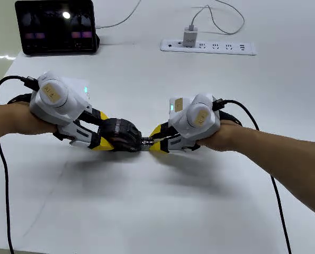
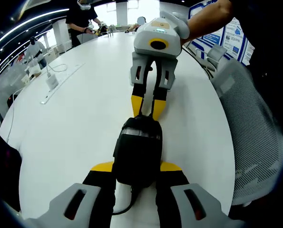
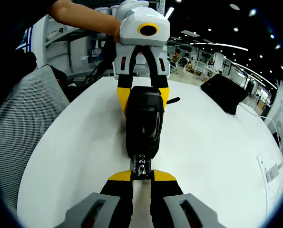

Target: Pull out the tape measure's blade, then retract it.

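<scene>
Head view: tape measure [image 1: 120, 135] held between your two grippers, blade [image 3: 142, 165] barely out.
Your left gripper [image 1: 105, 131] had its jaws clamped on the case sides. Your right gripper [image 1: 155, 139] had its jaws pinched on the short exposed blade at the case mouth. Item was low at the table [image 1: 162, 211], well apart from the power strip [image 1: 207, 46], nearer you.
</scene>
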Action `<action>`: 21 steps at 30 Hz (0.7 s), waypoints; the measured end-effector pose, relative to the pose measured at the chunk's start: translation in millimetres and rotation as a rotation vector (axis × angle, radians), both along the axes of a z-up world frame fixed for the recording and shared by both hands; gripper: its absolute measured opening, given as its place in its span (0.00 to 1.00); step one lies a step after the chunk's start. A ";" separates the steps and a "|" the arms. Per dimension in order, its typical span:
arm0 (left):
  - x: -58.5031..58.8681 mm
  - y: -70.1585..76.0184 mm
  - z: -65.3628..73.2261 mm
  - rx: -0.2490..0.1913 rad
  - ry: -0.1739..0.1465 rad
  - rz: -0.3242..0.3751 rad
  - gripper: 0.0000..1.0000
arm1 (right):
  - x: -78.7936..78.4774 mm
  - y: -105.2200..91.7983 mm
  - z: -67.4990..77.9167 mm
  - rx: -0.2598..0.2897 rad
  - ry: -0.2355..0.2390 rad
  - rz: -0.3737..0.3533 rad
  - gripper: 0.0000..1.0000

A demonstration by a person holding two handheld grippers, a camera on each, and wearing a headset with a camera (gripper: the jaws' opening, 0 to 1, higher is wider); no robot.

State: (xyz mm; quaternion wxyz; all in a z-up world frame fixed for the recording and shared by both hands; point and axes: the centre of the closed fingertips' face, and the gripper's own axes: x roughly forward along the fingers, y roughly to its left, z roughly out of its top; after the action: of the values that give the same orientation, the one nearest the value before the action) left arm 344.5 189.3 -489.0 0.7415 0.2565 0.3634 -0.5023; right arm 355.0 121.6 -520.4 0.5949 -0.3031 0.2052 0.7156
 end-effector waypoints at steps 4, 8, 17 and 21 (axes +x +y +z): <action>0.8 0.1 -0.1 0.000 0.001 0.002 0.26 | 0.9 -3.5 0.3 -0.001 0.000 0.001 0.10; 1.0 -0.3 0.0 0.002 0.001 0.002 0.26 | 1.0 -6.8 0.1 -0.005 -0.002 0.001 0.10; 1.2 -0.8 -0.1 0.004 0.001 0.003 0.26 | 2.9 -14.0 0.1 -0.008 -0.004 -0.001 0.10; 1.4 -1.3 0.1 0.005 0.003 0.005 0.26 | 4.9 -18.6 0.0 -0.011 -0.006 -0.004 0.10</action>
State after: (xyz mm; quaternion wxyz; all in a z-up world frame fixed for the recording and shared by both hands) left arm 345.8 188.0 -488.9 0.7415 0.2569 0.3664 -0.5000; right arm 359.9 102.9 -520.4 0.5953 -0.3081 0.2079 0.7124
